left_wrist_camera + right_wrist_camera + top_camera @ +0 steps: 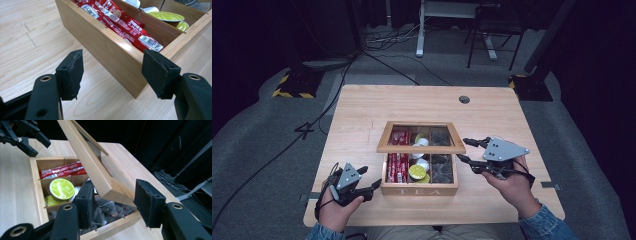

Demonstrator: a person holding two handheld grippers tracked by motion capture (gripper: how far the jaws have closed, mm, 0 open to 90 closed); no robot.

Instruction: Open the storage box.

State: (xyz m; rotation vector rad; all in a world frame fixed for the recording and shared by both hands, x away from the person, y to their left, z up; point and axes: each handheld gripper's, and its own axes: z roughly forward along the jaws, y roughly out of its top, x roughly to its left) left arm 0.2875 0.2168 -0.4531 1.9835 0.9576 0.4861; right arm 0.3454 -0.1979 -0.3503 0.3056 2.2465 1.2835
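Pale wood table (362, 107): left gripper (373, 187) at 7 o'clock, jaws open astride the corner of the bamboo tea box (419, 190), right gripper (463, 150) at 3 o'clock, jaws open around the half-raised glass-paned lid (419, 148), long edge running 9-to-3.

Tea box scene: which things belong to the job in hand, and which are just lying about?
In the job:
- tea box
- its glass lid, raised
- right gripper by the lid's corner
- left gripper at the box's corner

Lying about:
- red sachets
- yellow-green capsules
- tea bags
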